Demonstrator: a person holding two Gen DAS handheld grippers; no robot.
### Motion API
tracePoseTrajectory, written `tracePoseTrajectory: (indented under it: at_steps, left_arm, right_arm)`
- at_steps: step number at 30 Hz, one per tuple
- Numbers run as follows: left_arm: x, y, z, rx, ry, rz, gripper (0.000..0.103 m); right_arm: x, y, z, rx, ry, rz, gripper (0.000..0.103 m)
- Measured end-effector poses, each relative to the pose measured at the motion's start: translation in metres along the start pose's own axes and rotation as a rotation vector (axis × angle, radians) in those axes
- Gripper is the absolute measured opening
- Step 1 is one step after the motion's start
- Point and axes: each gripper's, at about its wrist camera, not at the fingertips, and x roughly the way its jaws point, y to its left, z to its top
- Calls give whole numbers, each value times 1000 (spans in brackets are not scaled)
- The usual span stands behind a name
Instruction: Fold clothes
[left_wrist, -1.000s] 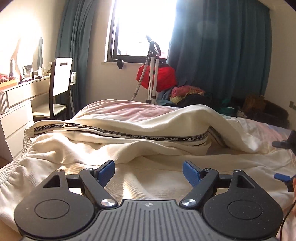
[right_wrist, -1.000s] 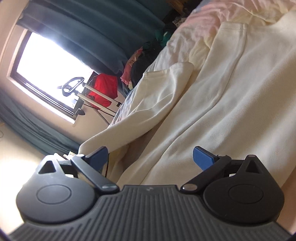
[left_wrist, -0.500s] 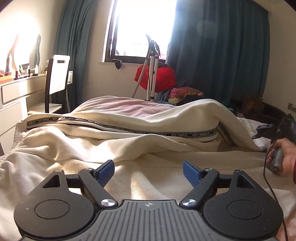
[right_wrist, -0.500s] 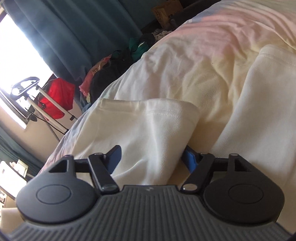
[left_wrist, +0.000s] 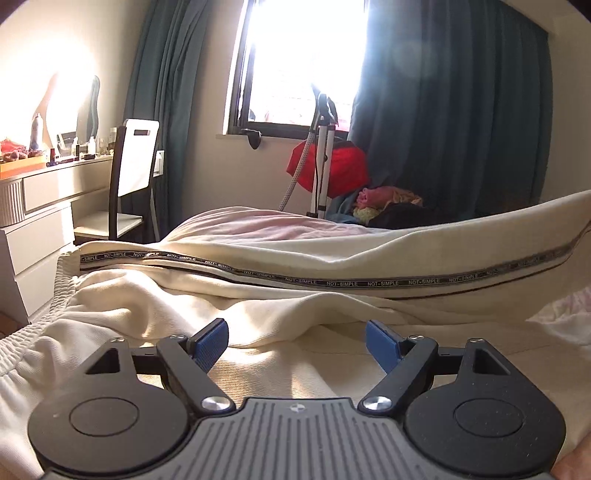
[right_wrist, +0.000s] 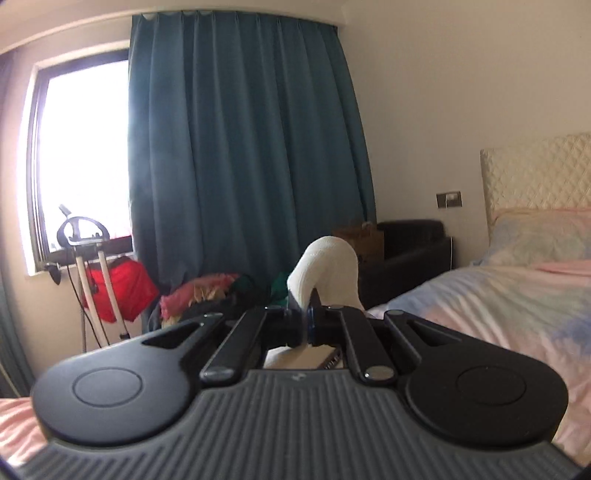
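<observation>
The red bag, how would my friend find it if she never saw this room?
Look at the bright window with dark teal curtains. Right below it, a white pole stand stands on the floor, and the red bag sits behind that. It is the only bright red thing there, above a heap of pink and yellow clothes.

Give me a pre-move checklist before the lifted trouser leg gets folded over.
1. right gripper shut on the cream trousers: ok, fabric pinched between the pads.
2. Leg end raised off the bed: ok.
3. left gripper open: ok, jaws wide apart.
4. Left gripper holding cloth: not ok, nothing between the pads.
5. Waistband lying flat: not ok, bunched.
6. Landing spot for the fold: cannot tell.
</observation>
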Motion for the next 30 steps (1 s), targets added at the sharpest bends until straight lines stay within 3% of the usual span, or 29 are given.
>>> tracePoseTrajectory:
  at_steps: [2,5,13,18,22,24,25,26,30]
  left_arm:
    - [-4,0,0,-7,7,-7,83]
    - [-7,-4,-2,15,8,0,83]
    - [15,-7,-11,75,-11,26,83]
    - [38,1,-11,48,1,34,83]
    - [53,5,-14,8,45,23,83]
    - [54,5,-15,5,60,20,83]
    - [52,5,-14,1,60,18,83]
    - [50,5,-14,-3,59,15,83]
    - [35,4,-13,-15,68,12,83]
  right_arm:
    - [16,6,10,-29,7,-16,6]
    - [55,14,-2,-91,50,-80,6]
    - [173,7,-75,-35,262,-226,6]
    - [227,15,-121,-46,349,-164,8]
    - [240,4,-132,16,445,-96,11]
    - [243,-1,-135,49,484,-69,36]
    - [241,-6,-134,70,491,-59,69]
    - [234,-12,-130,97,480,-54,92]
    - [197,-47,-113,188,433,-45,91]
